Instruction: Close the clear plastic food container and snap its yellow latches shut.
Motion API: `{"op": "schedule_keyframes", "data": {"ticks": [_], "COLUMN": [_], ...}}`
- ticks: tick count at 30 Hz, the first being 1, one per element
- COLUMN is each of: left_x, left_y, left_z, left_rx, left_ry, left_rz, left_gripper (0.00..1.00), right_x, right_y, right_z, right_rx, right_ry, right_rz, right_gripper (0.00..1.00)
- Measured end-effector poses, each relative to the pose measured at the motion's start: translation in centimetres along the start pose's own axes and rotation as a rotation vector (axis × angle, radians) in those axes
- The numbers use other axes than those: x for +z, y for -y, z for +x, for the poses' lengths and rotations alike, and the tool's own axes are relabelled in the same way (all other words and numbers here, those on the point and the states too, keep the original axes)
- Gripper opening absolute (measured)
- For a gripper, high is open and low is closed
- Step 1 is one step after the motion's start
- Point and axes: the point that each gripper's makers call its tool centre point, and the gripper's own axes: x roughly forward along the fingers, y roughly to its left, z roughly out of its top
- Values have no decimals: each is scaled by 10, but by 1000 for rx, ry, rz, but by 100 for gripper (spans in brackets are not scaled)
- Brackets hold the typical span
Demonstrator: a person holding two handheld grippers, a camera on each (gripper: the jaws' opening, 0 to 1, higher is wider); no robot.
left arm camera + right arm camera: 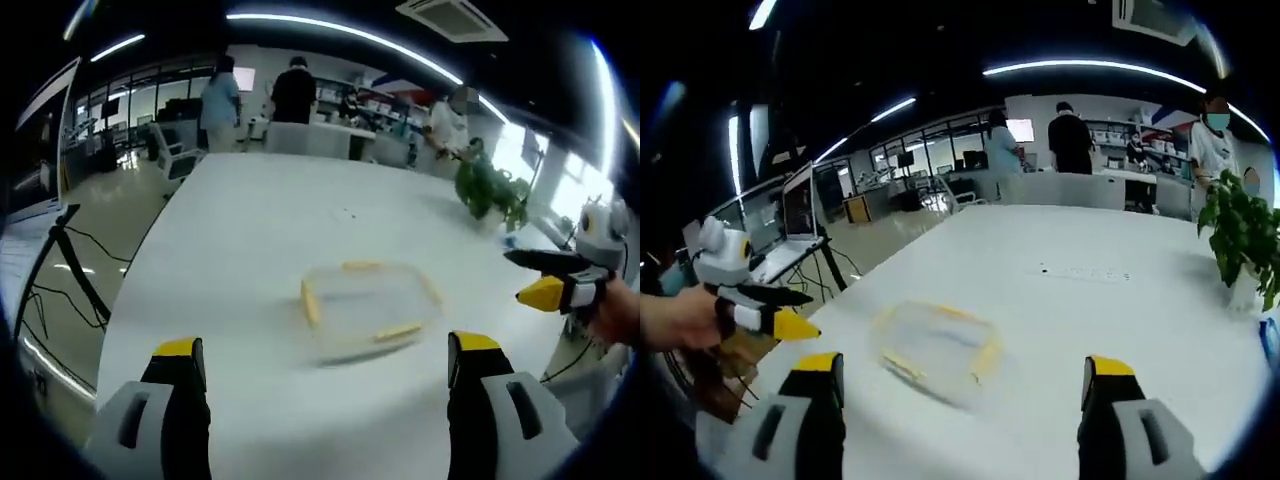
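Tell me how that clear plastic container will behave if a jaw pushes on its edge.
The clear container looks empty and thin-walled, so probably light. Sitting on the smooth white table, it would likely slide rather than stay put. Low and flat, it seems unlikely to tip.

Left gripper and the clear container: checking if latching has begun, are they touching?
Apart. In the left gripper view, bare white table lies between the left gripper and the clear container; the jaws stand wide open.

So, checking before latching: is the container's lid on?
Cannot tell: the container is motion-blurred in both views; only yellow latches show around its rim.
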Motion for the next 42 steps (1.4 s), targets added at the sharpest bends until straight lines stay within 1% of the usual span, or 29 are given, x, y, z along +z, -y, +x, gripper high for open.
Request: {"op": "schedule_keyframes", "data": {"ticks": [3,4,7,9,15,19,22,23,25,27,31,33,34,35,38,40,42], "left_x": [0,0,-1,-6,-17,-30,-39,-40,-45,-49,-56,-59,-60,-64,-72,-80,-85], "left_y": [7,10,16,15,21,21,22,23,26,30,32,32,31,30,27,26,26], "left_z": [-10,-13,-21,-25,-41,-50,-57,-59,-66,-74,-87,-92,-92,-93,-95,-98,-102], "left_rx": [-6,-8,-19,-6,-20,-24,-32,-32,-37,-41,-32,-29,-28,-22,-17,-13,-7], "left_ry": [11,10,19,-2,-2,-7,-19,-19,-20,-16,-6,11,15,14,5,-10,-14], "left_rz": [3,15,53,91,85,83,65,65,68,70,83,74,74,75,73,72,65], "left_gripper": [99,99,99,99,99,99,99,99,99,99,99,99,99,99,99,99,99], "right_x": [-1,-1,-7,-13,-33,-44,-60,-61,-71,-80,-100,-111,-115,-121,-134,-138,-141], "right_y": [7,10,13,16,18,20,23,23,21,21,20,19,19,20,21,20,18], "right_z": [-21,-30,-47,-57,-84,-98,-110,-111,-119,-127,-143,-149,-151,-154,-158,-160,-162], "right_rx": [-19,-22,-23,-20,-18,-21,-30,-29,-20,-23,-22,-16,-16,-17,-11,-15,-11], "right_ry": [17,27,29,28,9,-4,-29,-28,-29,-38,-55,-62,-64,-68,-77,-83,-81], "right_rz": [-30,-30,-33,-33,-42,-49,-57,-58,-66,-70,-73,-68,-70,-68,-31,-35,-22], "right_gripper": [100,100,100,100,100,100,100,100,100,100,100,100,100,100,100,100,100]}}
